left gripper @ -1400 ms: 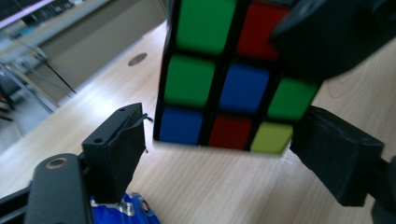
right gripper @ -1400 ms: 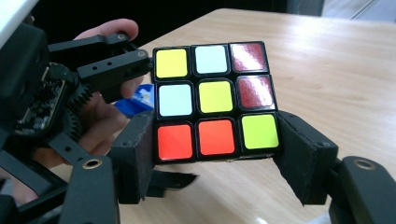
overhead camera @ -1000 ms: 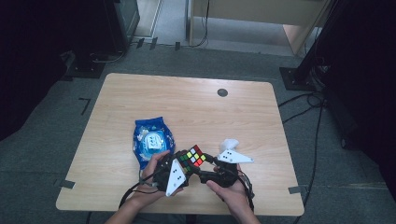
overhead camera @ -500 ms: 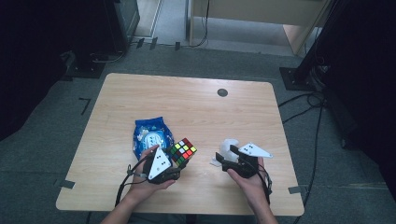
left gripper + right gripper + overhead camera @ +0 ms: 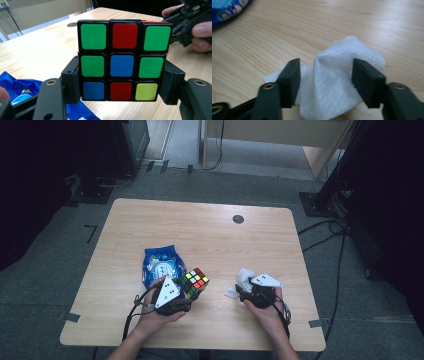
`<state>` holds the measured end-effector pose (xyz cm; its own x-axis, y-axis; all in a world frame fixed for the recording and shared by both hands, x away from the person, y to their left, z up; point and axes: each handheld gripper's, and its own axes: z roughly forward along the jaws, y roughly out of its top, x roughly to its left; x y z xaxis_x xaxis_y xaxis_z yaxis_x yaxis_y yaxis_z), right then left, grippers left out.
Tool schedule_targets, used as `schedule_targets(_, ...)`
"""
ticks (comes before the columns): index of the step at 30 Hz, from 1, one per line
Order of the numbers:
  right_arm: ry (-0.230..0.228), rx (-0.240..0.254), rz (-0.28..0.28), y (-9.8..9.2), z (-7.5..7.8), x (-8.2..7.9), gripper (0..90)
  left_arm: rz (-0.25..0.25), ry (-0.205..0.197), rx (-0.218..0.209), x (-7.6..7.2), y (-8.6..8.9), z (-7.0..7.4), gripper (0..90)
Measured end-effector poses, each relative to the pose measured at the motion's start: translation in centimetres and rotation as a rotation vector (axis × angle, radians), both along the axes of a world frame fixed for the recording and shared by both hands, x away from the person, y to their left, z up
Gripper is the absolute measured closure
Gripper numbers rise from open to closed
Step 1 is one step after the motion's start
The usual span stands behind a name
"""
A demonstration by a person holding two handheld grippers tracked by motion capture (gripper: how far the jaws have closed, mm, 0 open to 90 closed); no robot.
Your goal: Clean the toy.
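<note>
A scrambled Rubik's cube (image 5: 195, 281) sits a little above the table with my left gripper (image 5: 192, 292) shut on its two sides. In the left gripper view the cube (image 5: 121, 65) shows a green, red and blue face between the pads. A crumpled white wipe (image 5: 243, 277) lies on the table to the right. My right gripper (image 5: 241, 293) is low over it. Its jaws have just been closing, and a raised fold of the wipe (image 5: 332, 82) stands between them. The pads (image 5: 292, 75) are not pressing on it.
A blue snack packet (image 5: 160, 262) lies just left of the cube, and its edge shows in the left gripper view (image 5: 20, 87). A dark round grommet (image 5: 238, 219) sits in the tabletop far back. Cables and dark stands line the floor around the table.
The right gripper left the cube, moved right and came down over the white wipe, with its jaws narrower. The left gripper shifted slightly left with the cube still in it.
</note>
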<state>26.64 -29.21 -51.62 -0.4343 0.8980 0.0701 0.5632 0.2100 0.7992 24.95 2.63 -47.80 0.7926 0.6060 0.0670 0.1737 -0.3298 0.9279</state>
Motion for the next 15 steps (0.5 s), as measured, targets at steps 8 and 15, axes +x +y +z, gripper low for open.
schedule_targets(8, 0.026, -0.053, -0.009, 0.0, -0.1, -0.2, 84.4, -0.008, 0.021, -0.017, 0.2, 0.2, 0.0, 33.9)
schedule_targets(15, -0.103, 0.058, 0.041, 0.8, 2.8, -1.8, 87.9, -0.018, 0.035, -0.017, 0.1, 0.0, -0.1, 33.9)
